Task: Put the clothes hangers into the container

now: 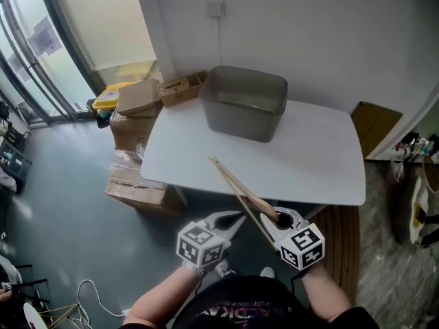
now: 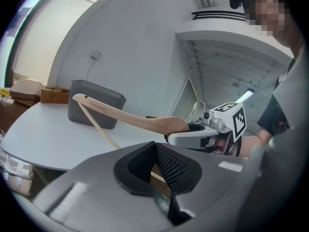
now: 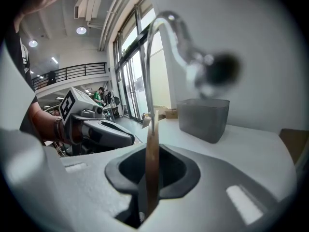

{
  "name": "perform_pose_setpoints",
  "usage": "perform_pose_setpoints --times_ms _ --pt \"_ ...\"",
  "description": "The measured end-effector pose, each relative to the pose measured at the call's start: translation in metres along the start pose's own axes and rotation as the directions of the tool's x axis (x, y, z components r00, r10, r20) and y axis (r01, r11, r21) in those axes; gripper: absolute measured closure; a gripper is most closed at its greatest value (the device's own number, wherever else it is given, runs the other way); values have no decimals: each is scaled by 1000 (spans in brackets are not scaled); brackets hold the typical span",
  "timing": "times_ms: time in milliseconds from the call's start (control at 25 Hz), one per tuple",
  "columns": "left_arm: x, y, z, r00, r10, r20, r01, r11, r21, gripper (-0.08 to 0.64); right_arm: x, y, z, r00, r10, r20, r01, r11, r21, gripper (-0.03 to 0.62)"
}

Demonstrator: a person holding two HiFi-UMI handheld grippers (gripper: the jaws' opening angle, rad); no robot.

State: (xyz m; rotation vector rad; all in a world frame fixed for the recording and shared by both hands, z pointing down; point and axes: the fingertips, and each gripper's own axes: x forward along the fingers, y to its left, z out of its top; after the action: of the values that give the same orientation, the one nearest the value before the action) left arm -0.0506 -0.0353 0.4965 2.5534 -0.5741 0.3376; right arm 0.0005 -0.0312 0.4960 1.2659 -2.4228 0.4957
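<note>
At the near edge of the white table (image 1: 315,156), right in front of the person, the two grippers are close together. The right gripper (image 1: 278,219) is clamped on a wooden hanger (image 1: 236,184). It holds the hanger at its thick middle, just under the metal hook (image 3: 159,28), and the hook sticks up past the gripper. The left gripper (image 1: 236,219) is just beside it, on its left. Its jaws are nearly together, and I can see a strip of wood between them. I think that is the hanger's thin bottom bar, so this gripper looks like it is pinching the hanger too.

The hanger is long. It points away from the grippers, forward and a little to the left. Its far tip is up in the air over the near part of the table, and it does not seem to touch the table.

The grey container (image 1: 245,101) sits farther ahead of the grippers, near the back of the table, well apart from the hanger's tip. Its top is open, and from here it looks empty. The hanger's long side points almost straight at it. So I think the next move is to carry the hanger forward, over the near rim, and lower it in. The hanger looks about as long as the container, so it may have to go in tip first.
</note>
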Motion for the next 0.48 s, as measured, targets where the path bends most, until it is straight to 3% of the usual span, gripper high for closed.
perform_pose_setpoints --times_ms 240,480 --pt "-6 24 12 999 -36 -6 36 999 29 554 25 5 18 999 -38 6 38 999 -24 535" --pt "-7 36 27 998 -64 4 64 996 59 554 37 5 41 997 -77 6 77 989 -128 535"
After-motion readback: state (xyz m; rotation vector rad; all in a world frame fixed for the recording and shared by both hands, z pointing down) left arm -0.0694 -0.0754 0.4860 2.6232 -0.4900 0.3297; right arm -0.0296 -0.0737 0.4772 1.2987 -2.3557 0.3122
